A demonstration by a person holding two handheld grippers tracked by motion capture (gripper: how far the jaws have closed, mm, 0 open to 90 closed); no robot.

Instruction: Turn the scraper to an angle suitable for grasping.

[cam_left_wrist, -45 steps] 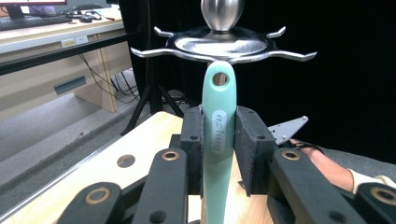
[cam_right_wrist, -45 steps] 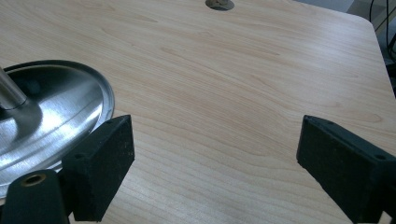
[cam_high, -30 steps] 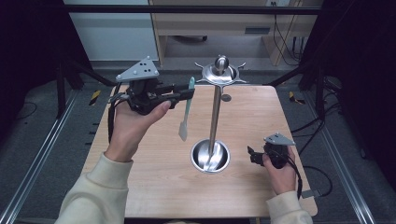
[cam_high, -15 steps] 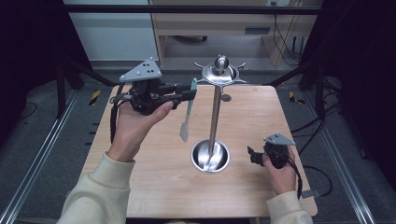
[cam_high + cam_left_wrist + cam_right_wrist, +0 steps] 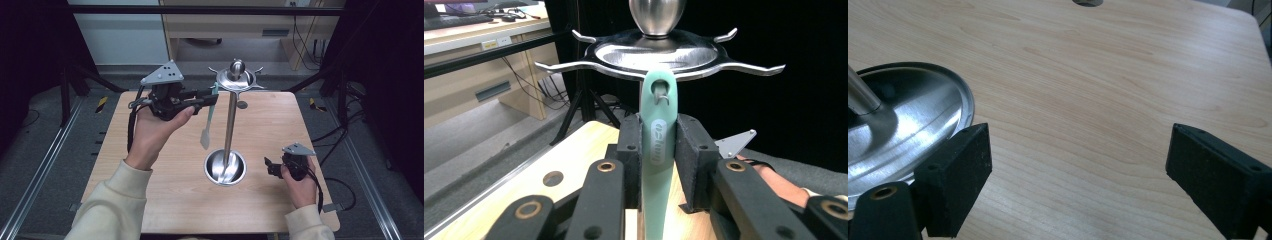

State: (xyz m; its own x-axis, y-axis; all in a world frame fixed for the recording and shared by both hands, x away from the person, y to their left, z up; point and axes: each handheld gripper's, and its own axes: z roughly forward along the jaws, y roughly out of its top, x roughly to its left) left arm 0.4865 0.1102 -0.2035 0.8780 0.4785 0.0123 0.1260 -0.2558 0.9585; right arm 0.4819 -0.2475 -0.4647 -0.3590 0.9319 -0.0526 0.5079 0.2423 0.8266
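A mint-green utensil hangs blade down, and my left gripper is shut on its handle, raised level with the top of a steel rack. The rack's hooked crown is just behind the handle, and a hook tip shows in the handle's hole. The rack's round dish base stands on the wooden table. My right gripper rests low at the table's right, beside the base. It is open, with bare wood between its pads.
A small grey round hole sits in the table behind the rack's pole. Metal rails run along both sides of the table, and cables lie on the floor to the right. A pale desk stands beyond the far edge.
My left gripper has carried the green utensil a little to the right, bringing the handle's top up to the rack's crown. The right gripper has stayed where it was.
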